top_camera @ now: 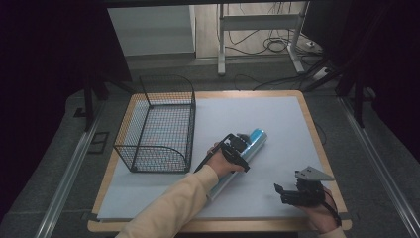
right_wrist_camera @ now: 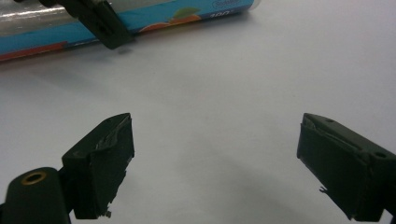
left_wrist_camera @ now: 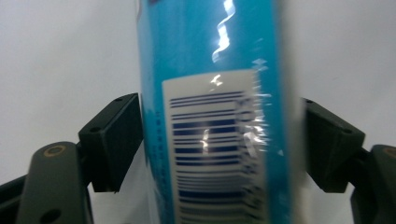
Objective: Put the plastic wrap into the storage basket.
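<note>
High view first, from my left: I see a black wire basket (top_camera: 157,130) standing on the pale sheet that covers the wooden table (top_camera: 307,115), toward its left side. Just right of the basket, my left hand (top_camera: 220,161) comes in on a cream sleeve (top_camera: 171,206) and holds the left gripper (top_camera: 241,148) across a long blue tube (top_camera: 246,151) that lies diagonally on the sheet near the middle, its blue cap end pointing up and right, its lower end hidden under my forearm.

Left gripper view puts the tube (left_wrist_camera: 212,116) upright between the two black jaws, with a white barcode label facing the camera. The left jaw touches the tube's side; the right jaw sits against or just beside the blurred far edge, and I cannot tell whether the grip is closed on it.

Farther right in the high view, the right gripper (top_camera: 286,191) rests near the table's front right corner, well apart from the tube, with its grey plate (top_camera: 312,174) on top. Right gripper view shows its jaws spread wide over bare sheet, gripping nothing, with the tube (right_wrist_camera: 140,21) lying across the top left and a jaw of the left gripper (right_wrist_camera: 100,21) over it.
</note>
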The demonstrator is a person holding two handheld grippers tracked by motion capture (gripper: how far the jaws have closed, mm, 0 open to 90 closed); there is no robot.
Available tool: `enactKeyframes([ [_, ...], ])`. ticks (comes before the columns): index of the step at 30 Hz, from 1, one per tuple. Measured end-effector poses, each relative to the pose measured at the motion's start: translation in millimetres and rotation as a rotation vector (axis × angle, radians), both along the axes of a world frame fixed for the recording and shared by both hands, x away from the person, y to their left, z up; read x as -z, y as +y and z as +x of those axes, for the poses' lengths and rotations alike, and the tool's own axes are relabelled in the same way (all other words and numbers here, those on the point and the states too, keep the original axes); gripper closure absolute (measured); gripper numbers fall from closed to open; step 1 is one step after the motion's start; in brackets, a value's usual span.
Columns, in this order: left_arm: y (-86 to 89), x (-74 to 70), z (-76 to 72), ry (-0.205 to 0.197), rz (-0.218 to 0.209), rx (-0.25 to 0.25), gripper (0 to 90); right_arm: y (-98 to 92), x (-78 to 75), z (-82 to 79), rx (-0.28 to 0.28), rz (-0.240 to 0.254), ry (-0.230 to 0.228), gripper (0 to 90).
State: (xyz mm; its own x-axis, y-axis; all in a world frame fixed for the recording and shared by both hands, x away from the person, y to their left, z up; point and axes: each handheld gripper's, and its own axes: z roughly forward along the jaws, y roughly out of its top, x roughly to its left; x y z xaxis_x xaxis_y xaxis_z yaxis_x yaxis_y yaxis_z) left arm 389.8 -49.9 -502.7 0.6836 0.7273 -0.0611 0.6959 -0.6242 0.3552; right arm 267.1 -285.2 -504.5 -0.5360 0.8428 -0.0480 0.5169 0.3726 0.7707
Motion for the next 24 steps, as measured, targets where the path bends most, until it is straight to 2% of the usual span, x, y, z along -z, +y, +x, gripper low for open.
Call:
enactKeyframes([
  [1, 0.1, 1.4, 1.2, 0.022, -0.004, 0.003, 23.2, -0.2, -0.3, 0.0, 0.000, 0.001, -0.001, 11.5],
  [5, -3.5, 1.2, -0.6, 0.011, 0.006, 0.016, 29.4, -1.3, -0.8, -0.1, 0.002, 0.002, -0.004, 11.5],
  [7, -4.9, 1.0, -1.1, 0.012, 0.006, 0.009, 29.7, -1.7, -0.8, 0.1, 0.004, 0.001, -0.003, 11.5],
  [11, -0.9, -0.2, 3.0, 0.050, -0.014, 0.003, 30.2, -0.9, -0.5, 0.2, 0.007, -0.001, -0.001, 11.5],
  [15, 0.2, -1.1, 5.4, 0.070, -0.022, -0.001, 30.4, -0.7, -0.5, 0.0, 0.010, -0.002, -0.001, 11.5],
  [17, 1.1, -1.8, 7.1, 0.084, -0.029, 0.001, 30.6, -1.6, -0.7, 0.0, 0.013, -0.002, -0.004, 11.5],
  [18, 2.7, -3.6, 9.0, 0.103, -0.024, 0.019, 30.6, -1.8, -1.0, 0.0, 0.016, 0.000, -0.004, 11.5],
  [24, 3.6, -8.8, 8.4, 0.093, -0.028, 0.033, 30.8, -2.2, -0.9, 0.0, 0.016, -0.005, -0.006, 11.5],
])
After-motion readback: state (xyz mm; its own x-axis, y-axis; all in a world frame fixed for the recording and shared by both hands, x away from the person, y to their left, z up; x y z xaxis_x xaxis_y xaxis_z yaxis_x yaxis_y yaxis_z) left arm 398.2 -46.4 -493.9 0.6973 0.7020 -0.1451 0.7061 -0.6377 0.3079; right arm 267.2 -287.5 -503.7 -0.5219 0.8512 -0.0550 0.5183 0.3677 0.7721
